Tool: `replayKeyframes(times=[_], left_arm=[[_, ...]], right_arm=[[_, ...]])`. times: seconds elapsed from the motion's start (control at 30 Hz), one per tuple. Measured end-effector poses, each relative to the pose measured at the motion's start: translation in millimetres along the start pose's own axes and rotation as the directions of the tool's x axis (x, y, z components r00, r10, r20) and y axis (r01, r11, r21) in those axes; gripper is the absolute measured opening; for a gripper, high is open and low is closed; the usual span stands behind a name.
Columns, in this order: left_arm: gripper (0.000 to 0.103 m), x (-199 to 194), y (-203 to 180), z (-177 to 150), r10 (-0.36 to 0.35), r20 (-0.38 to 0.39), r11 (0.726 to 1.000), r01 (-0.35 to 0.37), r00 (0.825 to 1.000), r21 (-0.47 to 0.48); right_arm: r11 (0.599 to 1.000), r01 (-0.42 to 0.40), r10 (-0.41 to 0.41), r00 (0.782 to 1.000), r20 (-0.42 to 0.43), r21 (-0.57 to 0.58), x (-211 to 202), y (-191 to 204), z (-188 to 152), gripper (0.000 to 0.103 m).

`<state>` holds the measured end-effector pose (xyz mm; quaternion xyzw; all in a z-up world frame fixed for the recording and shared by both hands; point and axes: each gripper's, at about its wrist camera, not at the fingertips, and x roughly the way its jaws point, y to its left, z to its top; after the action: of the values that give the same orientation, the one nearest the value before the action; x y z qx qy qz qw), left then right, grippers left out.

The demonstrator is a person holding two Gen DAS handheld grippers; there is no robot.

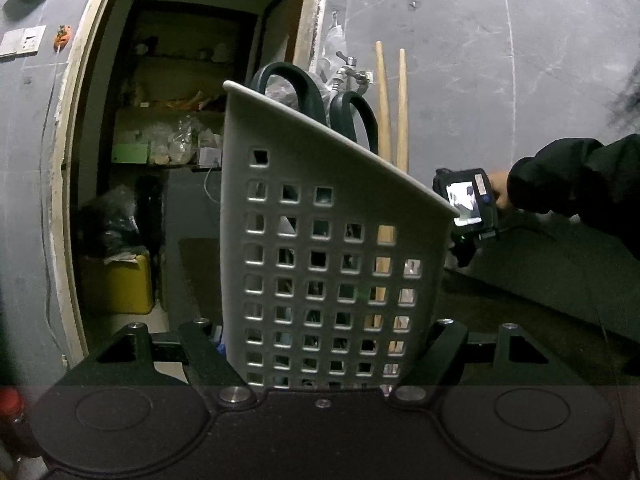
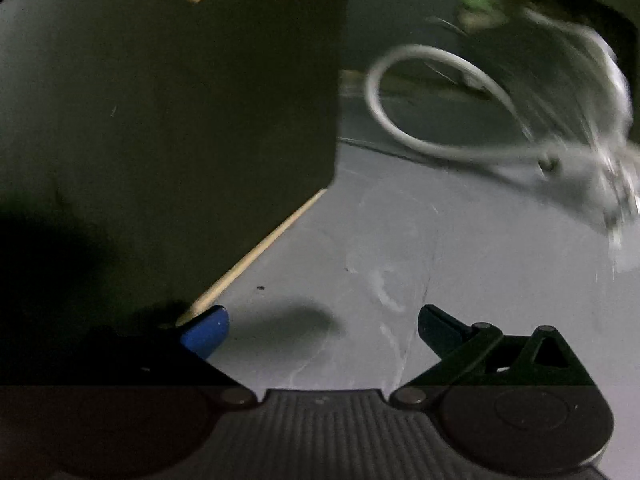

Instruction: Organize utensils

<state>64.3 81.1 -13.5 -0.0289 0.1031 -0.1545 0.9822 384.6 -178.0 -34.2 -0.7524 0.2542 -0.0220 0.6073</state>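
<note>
While the left hand-held gripper (image 1: 320, 364) has its jaws closed on the lower part of a white perforated basket (image 1: 320, 248), the right hand-held gripper (image 2: 320, 336) is spread wide over the grey surface (image 2: 400, 248) with nothing between its pads. The basket leans, its rim sloping down toward the right, and it already carries dark-handled scissors (image 1: 320, 100) and two wooden chopsticks (image 1: 394, 112) standing up at its far side.

The step in hand looks like picking up one more utensil: a thin wooden stick (image 2: 256, 252) lies on the surface just beside the right gripper's blue fingertip (image 2: 206, 334), possibly touching it. To do this well, I would centre the open jaws across the stick, close only once both pads flank it, and lift it level. The left hand should hold the basket steady, and more upright if possible, so the mouth faces the incoming piece and the pieces inside do not slide out.

Much is hard to read. The right view is smeared; a white looped cable (image 2: 420, 92) and something pale beyond it are blurred, and a dark slab (image 2: 180, 100) covers the stick's far end. The right gripper's left finger is lost in shadow. In the left view the right hand shows only as a dark sleeve (image 1: 580, 184) holding a small lit screen (image 1: 466, 200), and the basket's base is hidden behind the gripper body.
</note>
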Motion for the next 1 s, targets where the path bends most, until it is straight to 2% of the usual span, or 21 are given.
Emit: replayKeyframes(times=[0.03, 0.13, 0.23, 0.3, 0.53, 0.77, 0.83, 0.93, 1.0], left_arm=[[0.077, 1, 0, 0, 0.002, 0.0, 1.0, -0.002, 1.0, -0.002], [0.077, 5, 2, 0, 0.012, 0.003, 1.0, -0.012, 1.0, -0.01], [0.077, 10, -1, 2, 0.019, 0.002, 1.0, -0.019, 1.0, -0.013], [0.078, 12, -1, 2, 0.02, 0.0, 1.0, -0.02, 1.0, -0.017], [0.078, 10, 0, -1, 0.019, -0.004, 0.999, -0.019, 1.0, -0.032], [0.078, 8, 3, -2, 0.016, 0.0, 0.999, -0.016, 1.0, -0.043], [0.078, 8, 4, -2, 0.015, 0.002, 0.999, -0.015, 1.0, -0.045], [0.078, 9, 4, -3, 0.015, 0.003, 0.999, -0.014, 1.0, -0.043], [0.078, 9, 3, -3, 0.017, 0.003, 0.999, -0.017, 1.0, -0.042]], right_arm=[[0.999, -0.018, 0.018, 1.0, 0.0, -0.046, 5, 3, 0, 0.102], [0.992, -0.102, 0.101, 0.995, -0.017, -0.078, 19, -1, -2, 0.102], [0.985, -0.099, 0.1, 0.995, -0.002, -0.142, 25, 0, 2, 0.102], [0.977, -0.096, 0.092, 0.995, -0.033, -0.19, 35, 3, 4, 0.103], [0.946, -0.131, 0.136, 0.991, -0.002, -0.297, 45, 15, 13, 0.102], [0.943, -0.242, 0.24, 0.97, -0.038, -0.228, 50, 1, 13, 0.103], [0.934, -0.313, 0.32, 0.947, 0.015, -0.172, 37, -7, 13, 0.103], [0.94, -0.32, 0.331, 0.94, 0.084, -0.118, 24, -13, 7, 0.103], [0.964, -0.233, 0.245, 0.965, 0.09, -0.125, 20, -12, 5, 0.103]])
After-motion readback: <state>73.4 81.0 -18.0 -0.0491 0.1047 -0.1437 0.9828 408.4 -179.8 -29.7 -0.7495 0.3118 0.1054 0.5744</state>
